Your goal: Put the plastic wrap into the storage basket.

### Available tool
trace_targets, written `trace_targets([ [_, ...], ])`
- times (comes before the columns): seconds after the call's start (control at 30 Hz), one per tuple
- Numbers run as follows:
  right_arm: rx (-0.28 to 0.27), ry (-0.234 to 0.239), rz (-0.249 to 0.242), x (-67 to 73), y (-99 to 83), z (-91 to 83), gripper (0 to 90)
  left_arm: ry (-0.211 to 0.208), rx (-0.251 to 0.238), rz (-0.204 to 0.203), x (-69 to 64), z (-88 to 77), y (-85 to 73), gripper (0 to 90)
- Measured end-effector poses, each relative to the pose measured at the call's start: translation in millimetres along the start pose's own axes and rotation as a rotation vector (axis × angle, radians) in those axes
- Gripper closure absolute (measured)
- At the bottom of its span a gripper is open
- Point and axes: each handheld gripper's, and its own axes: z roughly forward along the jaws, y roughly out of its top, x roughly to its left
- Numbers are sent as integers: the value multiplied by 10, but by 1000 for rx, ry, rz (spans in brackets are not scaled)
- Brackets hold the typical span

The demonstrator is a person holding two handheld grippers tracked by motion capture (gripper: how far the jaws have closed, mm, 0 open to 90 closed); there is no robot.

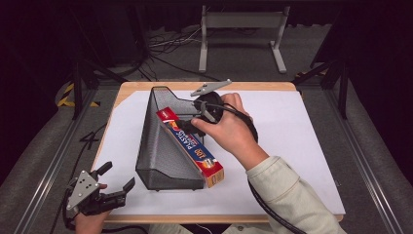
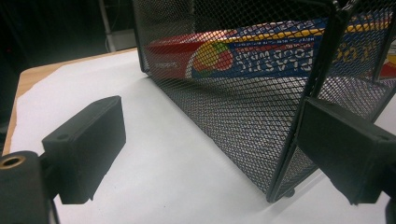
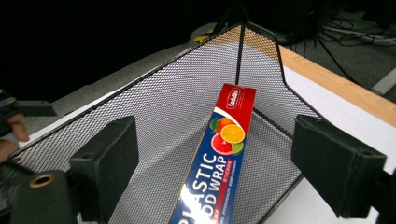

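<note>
Black wire-mesh file basket (image 1: pixel 163 146) holds red-blue plastic-wrap box (image 1: pixel 192 146) overhanging its rim; could tip out if nudged. Right gripper (image 3: pixel 215 163) and left gripper (image 1: pixel 117 183) jaws both open, empty.

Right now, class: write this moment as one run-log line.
plastic wrap box: lying in mesh basket, one end past its rim | right gripper: open above box | left gripper: open, beside basket

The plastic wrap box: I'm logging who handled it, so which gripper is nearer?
Right. The right gripper hovers open just above the plastic wrap box; the left gripper waits open by the mesh basket's near corner.
</note>
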Motion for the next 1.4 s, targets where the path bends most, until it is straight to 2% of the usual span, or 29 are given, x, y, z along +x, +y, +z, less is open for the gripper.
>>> trace_targets([
  [0.2, -34, 13, -15, -118, -125, -275, 136, 1, 1, -1, 2, -2, -1, 92],
  [0.37, -57, -1, -39, -260, -345, -553, 132, 3, 3, 1, -1, 1, -1, 92],
  [0.43, -79, -23, -47, -324, -457, -694, 139, 3, 6, 2, -1, 4, 0, 92],
  [0.57, -80, -50, -55, -444, -648, -922, 138, 5, 10, 6, -14, 11, 4, 92],
  [0.73, -94, -79, -42, -637, -953, -1205, 134, 7, 13, 5, -17, 11, 6, 92],
  [0.8, -97, -85, -40, -662, -998, -1233, 134, 7, 14, 6, -18, 13, 6, 92],
  [0.87, -92, -103, -39, -750, -1143, -1314, 130, 8, 14, 6, -17, 14, 5, 92],
  [0.97, -86, -91, -17, -867, -1355, -1353, 136, 7, 13, 4, -13, 15, 2, 91],
  [1.03, -83, -82, 12, -928, -1498, -1347, 129, 7, 15, 6, -11, 19, 0, 91],
  [1.23, -114, -99, 6, -1051, -1990, -1296, 123, 7, 15, 3, -8, 24, -4, 90],
  [1.3, -123, -99, 6, -1061, -2046, -1294, 122, 7, 14, 3, -8, 24, -4, 89],
  [1.4, -137, -107, 6, -1119, -2298, -1269, 105, 4, 13, 6, -6, 26, -1, 89],
])
